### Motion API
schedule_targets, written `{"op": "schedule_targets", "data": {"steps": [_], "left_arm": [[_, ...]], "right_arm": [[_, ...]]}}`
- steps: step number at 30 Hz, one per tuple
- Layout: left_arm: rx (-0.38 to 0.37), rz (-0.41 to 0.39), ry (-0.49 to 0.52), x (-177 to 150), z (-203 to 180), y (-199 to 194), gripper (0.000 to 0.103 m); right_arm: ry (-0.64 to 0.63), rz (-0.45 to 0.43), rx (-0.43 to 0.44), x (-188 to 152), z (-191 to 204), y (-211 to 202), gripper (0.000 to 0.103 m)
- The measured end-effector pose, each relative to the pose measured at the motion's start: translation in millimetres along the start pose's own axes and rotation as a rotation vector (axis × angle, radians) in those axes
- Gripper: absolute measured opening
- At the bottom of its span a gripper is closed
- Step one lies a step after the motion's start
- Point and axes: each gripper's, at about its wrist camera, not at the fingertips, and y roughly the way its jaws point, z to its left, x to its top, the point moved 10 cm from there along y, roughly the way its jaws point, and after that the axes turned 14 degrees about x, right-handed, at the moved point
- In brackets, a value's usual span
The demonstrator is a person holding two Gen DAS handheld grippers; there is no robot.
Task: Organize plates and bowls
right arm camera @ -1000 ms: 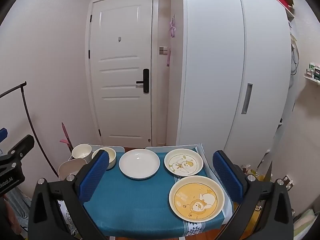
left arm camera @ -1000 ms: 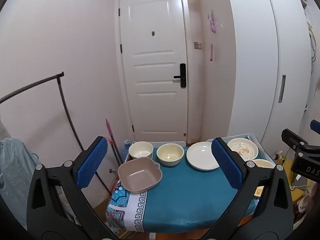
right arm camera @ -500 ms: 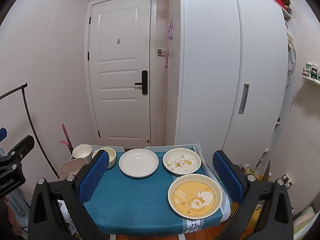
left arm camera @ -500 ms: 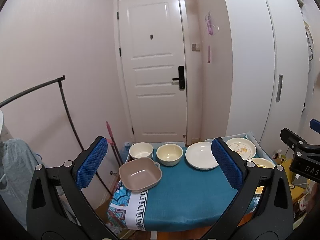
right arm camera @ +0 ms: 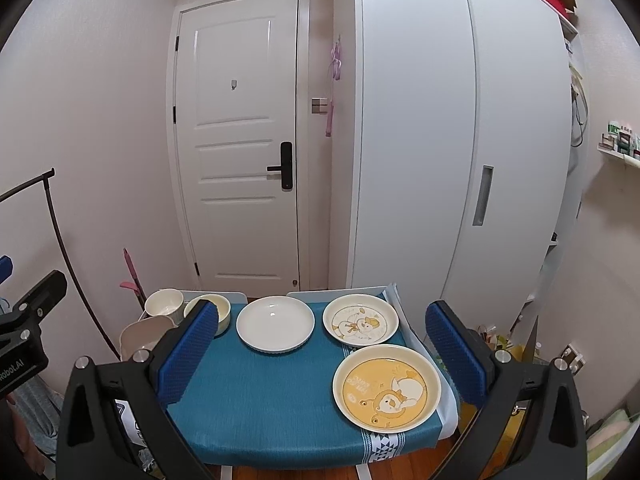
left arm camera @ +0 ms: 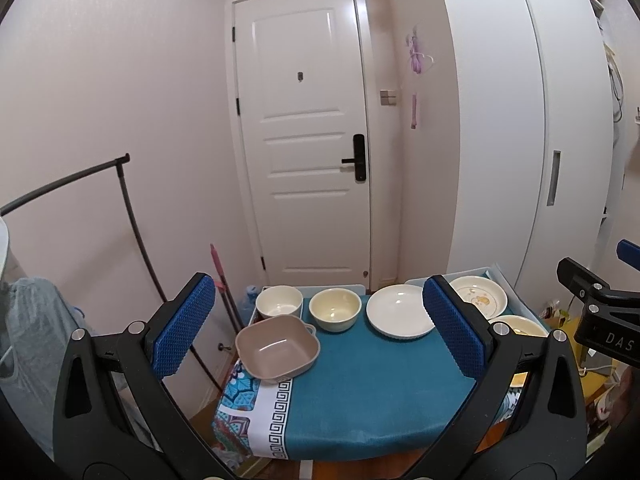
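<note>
A small table with a blue cloth [left arm camera: 360,392] [right arm camera: 272,396] holds the dishes. In the left wrist view: a pink square bowl [left arm camera: 278,346] at the front left, a white bowl [left arm camera: 279,301], a cream bowl [left arm camera: 335,309], a plain white plate [left arm camera: 400,316] and a white cartoon plate [left arm camera: 482,296]. In the right wrist view: the white plate [right arm camera: 275,323], the white cartoon plate [right arm camera: 360,325] and a yellow cartoon plate [right arm camera: 387,387] at the front right. My left gripper [left arm camera: 320,332] and right gripper [right arm camera: 322,356] are both open, empty and held back from the table.
A white door [left arm camera: 308,136] stands behind the table, a tall white wardrobe [right arm camera: 460,140] to the right. A black clothes rail [left arm camera: 132,220] and a pink-handled mop [left arm camera: 220,276] stand at the left. Clutter lies on the floor at the right [right arm camera: 496,340].
Both cameras have tilted slightly upward, so the table sits a little lower in view. Both grippers stay open. No dish has moved.
</note>
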Motion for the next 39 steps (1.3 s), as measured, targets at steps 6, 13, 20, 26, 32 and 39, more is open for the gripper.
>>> {"op": "schedule_targets", "data": {"steps": [6,13,20,26,32,39], "left_arm": [[0.0,0.004,-0.002,0.1,0.2,-0.8,0.103],[-0.003,0.005,-0.001,1.0,0.9,-2.4,0.103],[-0.001,0.005,-0.001,3.4,0.3,-2.3,0.103],[-0.001,0.005,-0.002,3.1,0.4,-2.2,0.103],[-0.001,0.007,-0.002,4.3,0.0,-1.5,0.103],[-0.001,0.008,0.002,5.7,0.9,-0.9,0.103]], "right_arm": [[-0.004,-0.001,-0.004,-2.2,-1.0,-1.5,0.103],[-0.005,-0.006,-0.01,-1.8,-1.9,-3.6,0.103],[-0.012,-0.005,-0.007,-0.7,0.6,-2.6,0.103],[-0.012,-0.003,-0.006,-1.5,1.2,-2.2,0.103],[-0.013,-0.004,-0.003,-0.8,1.3,-1.2,0.103],[-0.013,-0.003,-0.003,-1.7,1.8,0.0,0.103]]}}
